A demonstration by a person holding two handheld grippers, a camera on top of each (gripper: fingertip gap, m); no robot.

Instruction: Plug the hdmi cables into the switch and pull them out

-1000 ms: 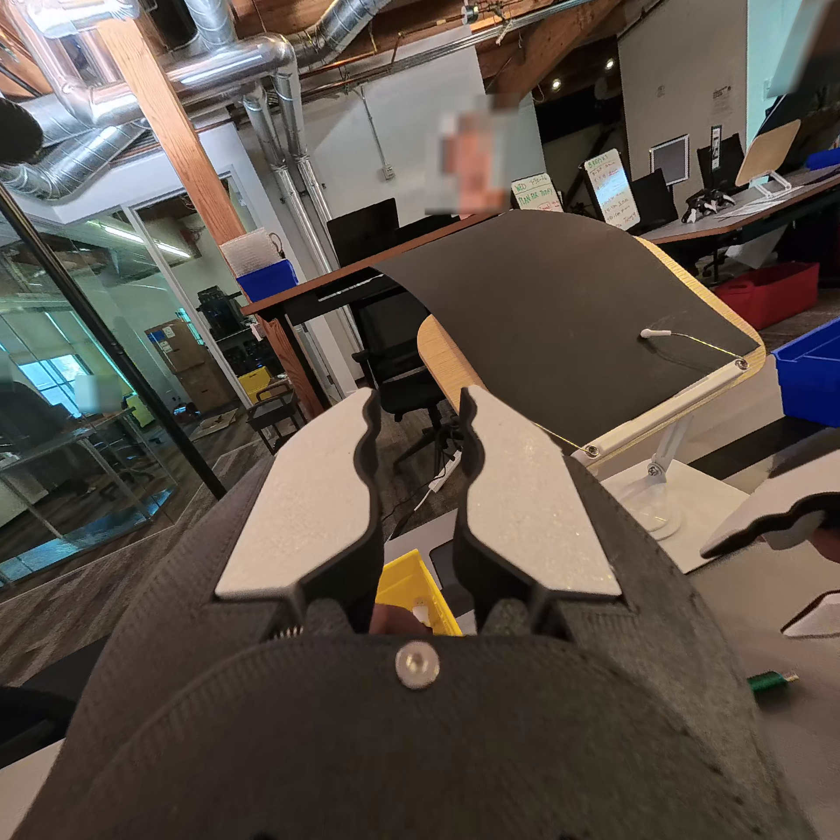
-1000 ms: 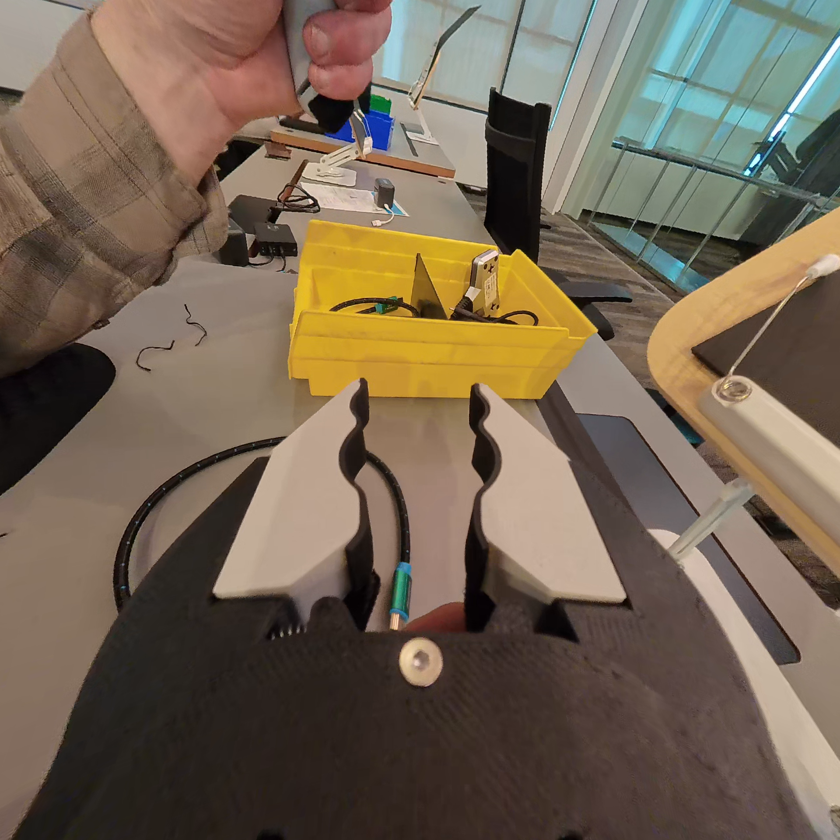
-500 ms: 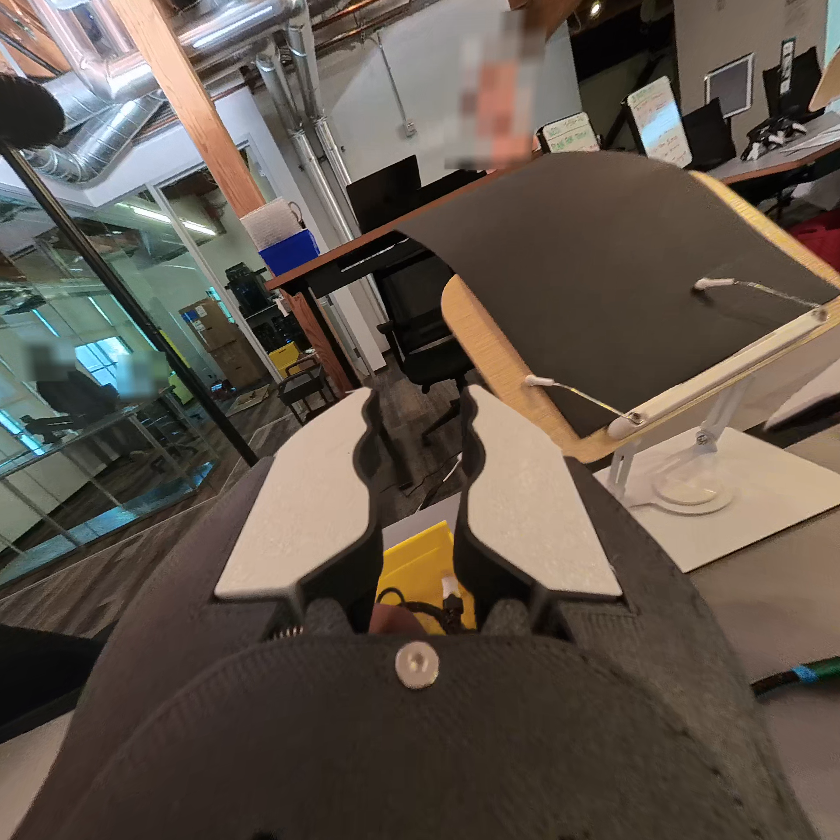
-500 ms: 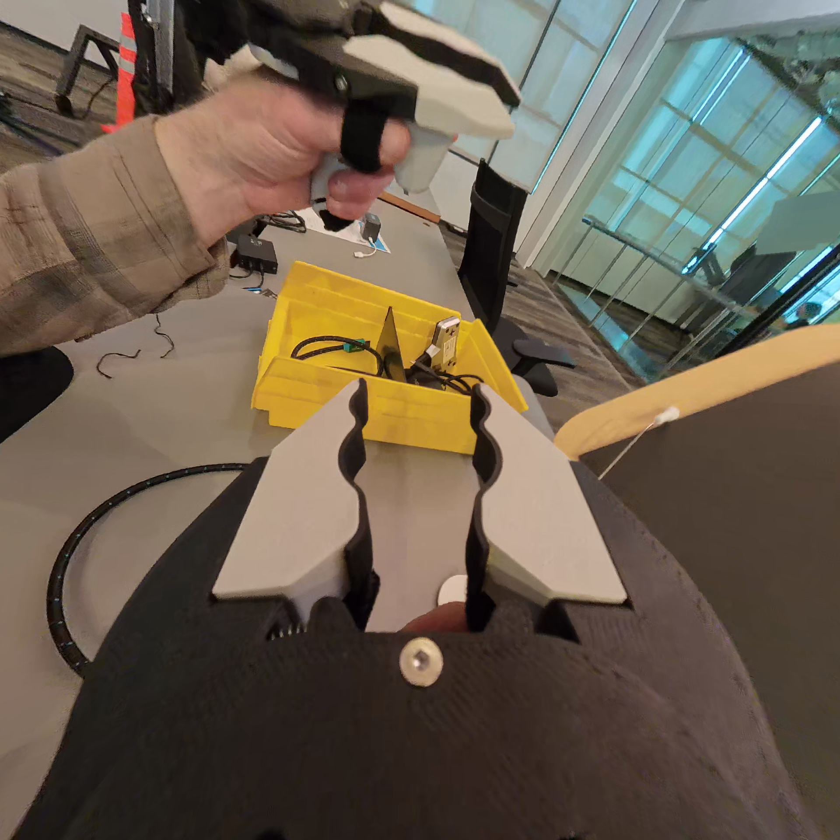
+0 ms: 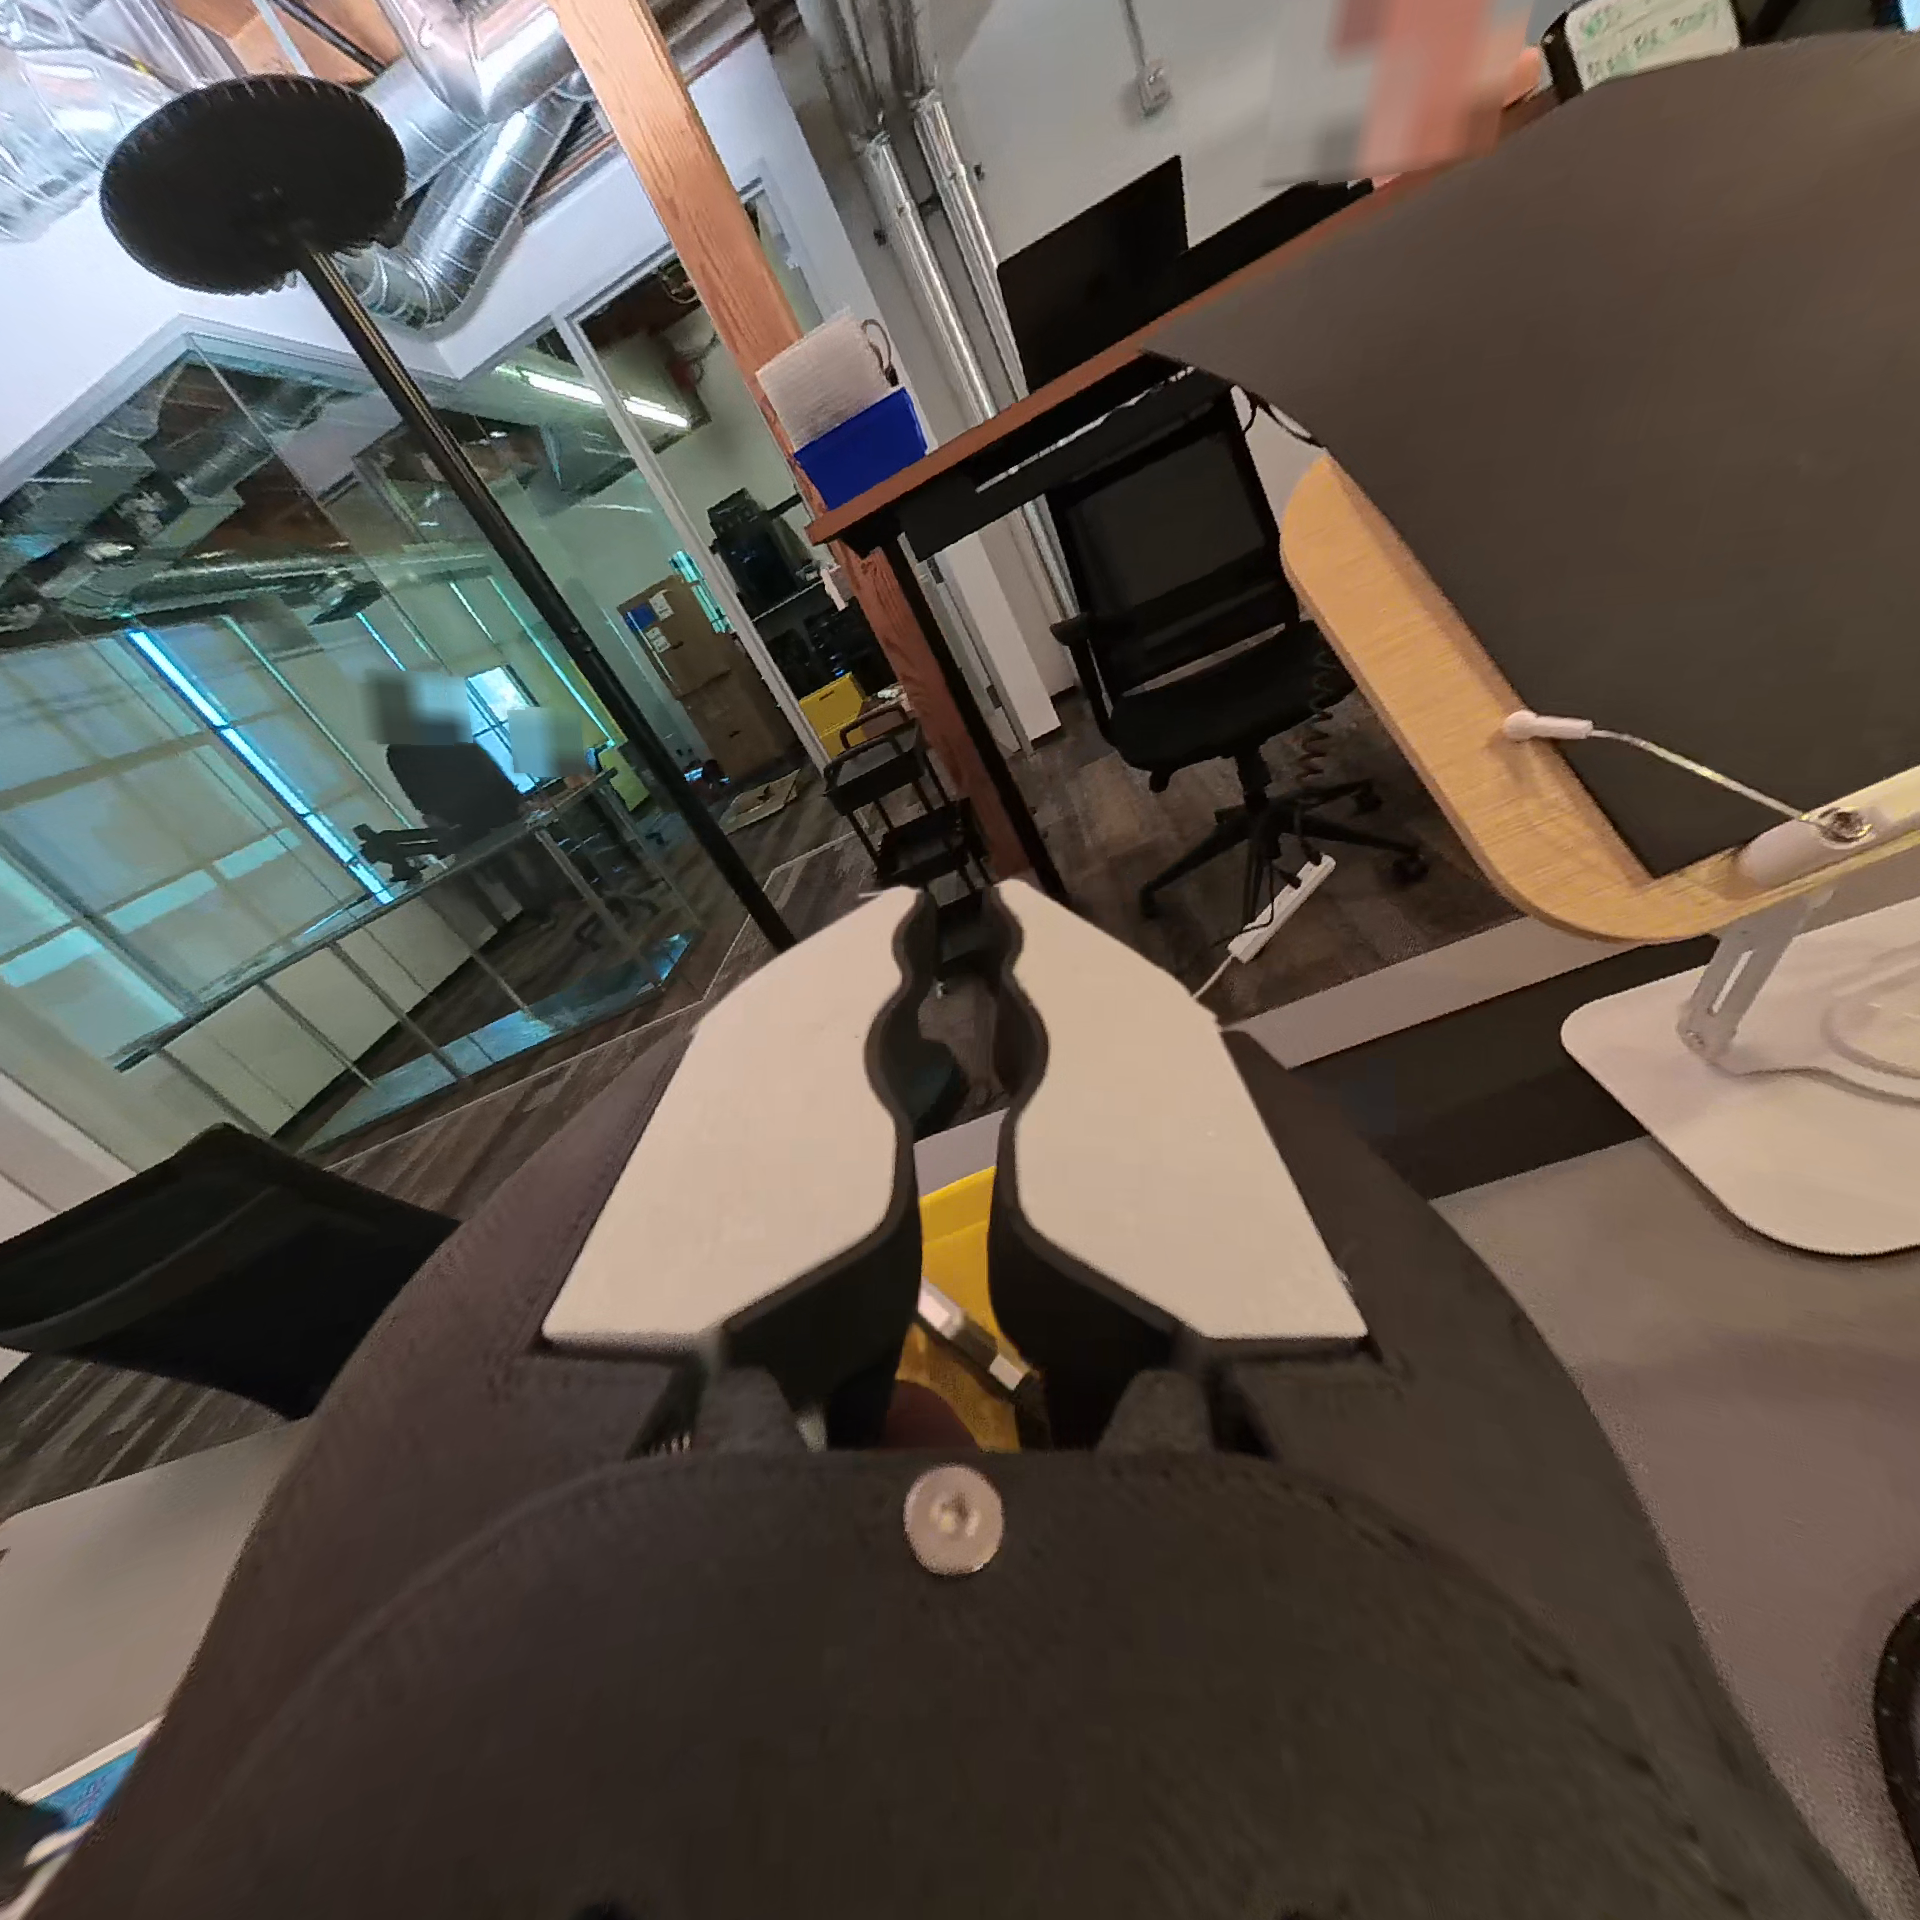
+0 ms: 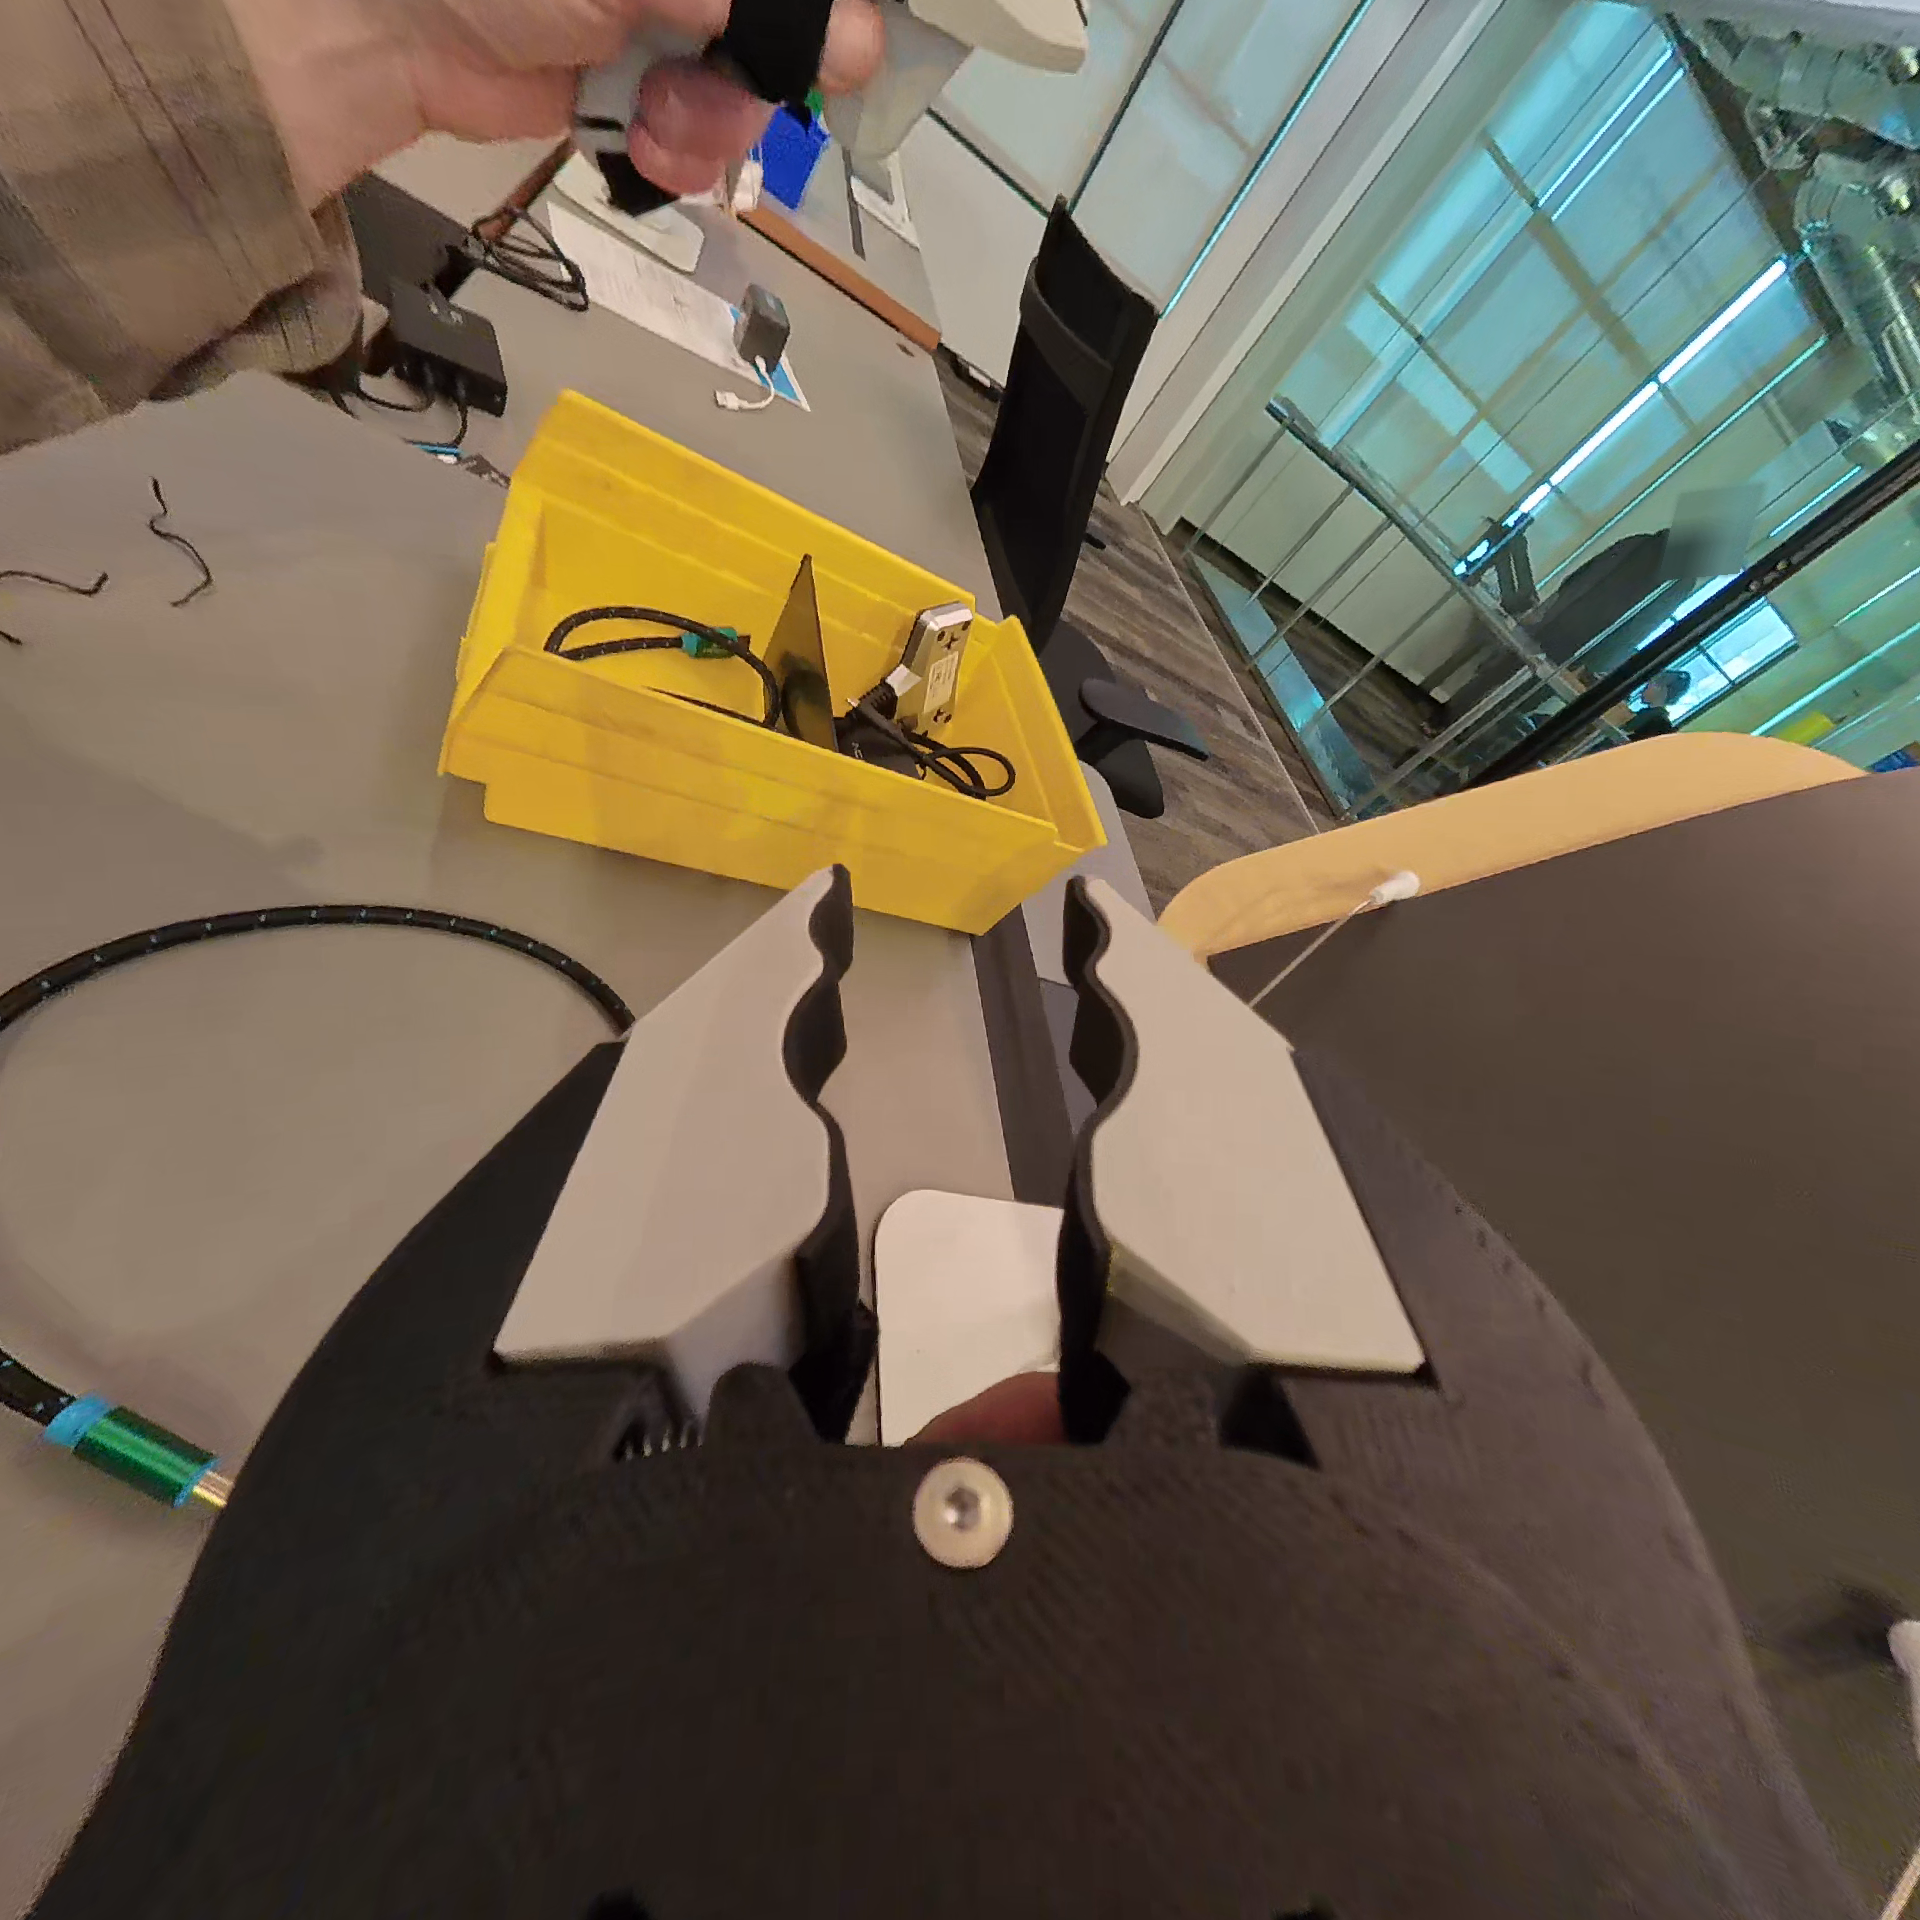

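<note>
Both grippers empty: right gripper (image 6: 956,904) jaws apart, left gripper (image 5: 958,914) jaws nearly closed | braided black hdmi cable (image 6: 301,920), green plug, on grey table (image 6: 260,1091) | silver switch (image 6: 938,661) leaning upright in yellow bin (image 6: 748,800)

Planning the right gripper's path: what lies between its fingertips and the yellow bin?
Right wrist view: only bare grey table between right gripper and yellow bin.
</note>
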